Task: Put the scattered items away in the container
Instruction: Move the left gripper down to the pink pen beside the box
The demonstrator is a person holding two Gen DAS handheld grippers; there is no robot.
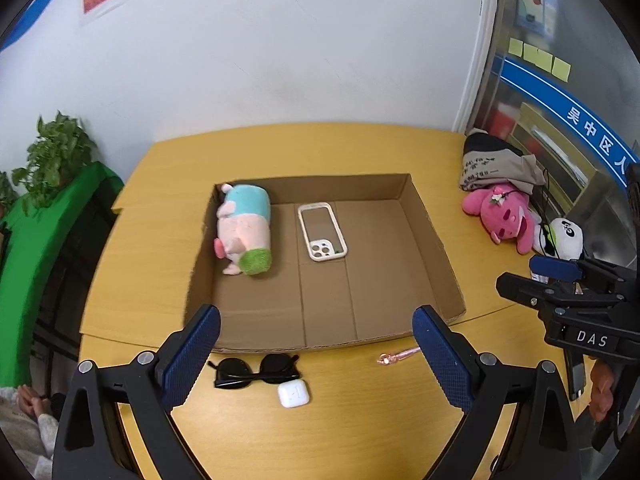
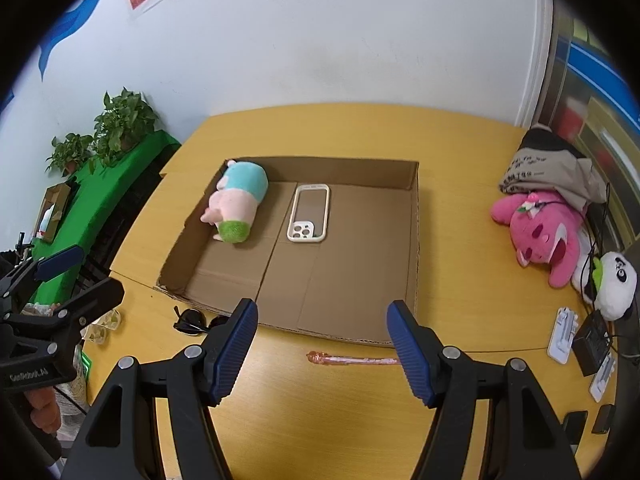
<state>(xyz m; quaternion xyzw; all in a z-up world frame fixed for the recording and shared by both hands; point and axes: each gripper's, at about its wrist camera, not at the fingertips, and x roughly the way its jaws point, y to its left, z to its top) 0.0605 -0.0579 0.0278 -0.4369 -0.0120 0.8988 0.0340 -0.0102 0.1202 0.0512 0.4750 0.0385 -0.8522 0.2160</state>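
**Hand-held gripper hardware**

Left gripper (image 1: 316, 356) and right gripper (image 2: 322, 350): black angular frames with triangular cut-outs, silver round-headed screws, ribbed blue finger pads (image 2: 236, 348). White lettering "DAS" marks the right unit's body.

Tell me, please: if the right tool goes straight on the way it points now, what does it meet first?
Most likely the pink pen on the table just before the cardboard box. It lies between the open right tool fingers' line. Depth is unclear; the tool might reach the box's near edge instead.
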